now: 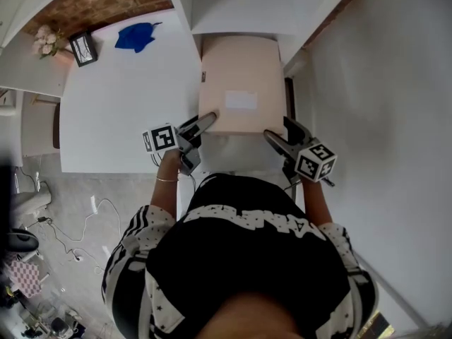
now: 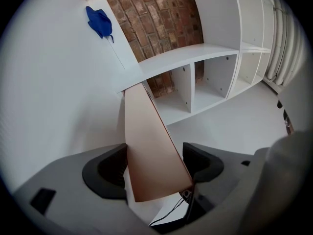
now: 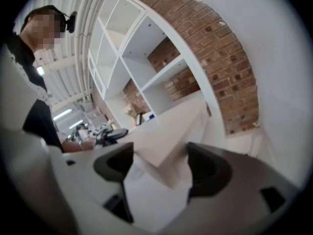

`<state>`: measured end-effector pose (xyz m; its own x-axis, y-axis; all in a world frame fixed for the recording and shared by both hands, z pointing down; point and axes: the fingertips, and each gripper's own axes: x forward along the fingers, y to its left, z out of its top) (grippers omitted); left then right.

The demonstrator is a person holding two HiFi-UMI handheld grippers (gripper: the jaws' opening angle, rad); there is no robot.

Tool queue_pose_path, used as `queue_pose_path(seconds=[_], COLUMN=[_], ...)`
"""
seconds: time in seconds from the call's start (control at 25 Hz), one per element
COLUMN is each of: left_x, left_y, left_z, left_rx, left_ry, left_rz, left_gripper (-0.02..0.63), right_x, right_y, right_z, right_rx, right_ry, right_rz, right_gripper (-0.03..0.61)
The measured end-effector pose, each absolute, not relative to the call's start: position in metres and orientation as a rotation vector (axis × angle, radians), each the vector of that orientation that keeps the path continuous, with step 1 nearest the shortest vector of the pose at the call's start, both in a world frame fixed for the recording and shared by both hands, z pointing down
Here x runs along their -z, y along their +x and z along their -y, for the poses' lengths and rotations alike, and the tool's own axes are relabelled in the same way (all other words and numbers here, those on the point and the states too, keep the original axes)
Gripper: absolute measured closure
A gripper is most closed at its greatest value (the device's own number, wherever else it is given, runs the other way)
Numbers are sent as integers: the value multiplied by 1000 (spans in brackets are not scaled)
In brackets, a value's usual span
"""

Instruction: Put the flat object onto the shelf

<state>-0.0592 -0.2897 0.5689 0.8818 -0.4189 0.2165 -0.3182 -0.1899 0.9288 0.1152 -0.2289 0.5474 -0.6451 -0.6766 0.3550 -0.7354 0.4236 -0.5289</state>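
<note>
The flat object is a beige flat box (image 1: pixel 240 76) with a white label. It lies lengthwise in front of me, its far end at the opening of the white shelf (image 1: pixel 240 9). My left gripper (image 1: pixel 206 122) is at the box's near left corner. In the left gripper view the box (image 2: pixel 149 146) fills the gap from pad to pad. My right gripper (image 1: pixel 277 138) is at the near right corner. There the box's corner (image 3: pixel 164 141) sits between jaws that stand wide, with gaps beside it.
A white table (image 1: pixel 127 97) stands to the left with a blue cloth (image 1: pixel 138 35), a small picture frame (image 1: pixel 83 48) and flowers (image 1: pixel 46 39). A white wall (image 1: pixel 381 83) closes the right side. White cubbies (image 2: pixel 205 82) and brick wall (image 2: pixel 156 13) show behind.
</note>
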Motion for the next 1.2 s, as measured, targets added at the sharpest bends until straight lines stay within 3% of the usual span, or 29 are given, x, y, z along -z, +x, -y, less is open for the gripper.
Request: queue_pose_path(seconds=[1.2], left_x=[-599], left_y=[-53], left_z=[335], left_rx=[52], left_ry=[1743], left_rz=[587], left_gripper=[249], right_x=[-575], right_y=[123], right_z=[282], right_rx=[-1114], right_ry=[1448], right_rz=[2409], right_gripper=[236])
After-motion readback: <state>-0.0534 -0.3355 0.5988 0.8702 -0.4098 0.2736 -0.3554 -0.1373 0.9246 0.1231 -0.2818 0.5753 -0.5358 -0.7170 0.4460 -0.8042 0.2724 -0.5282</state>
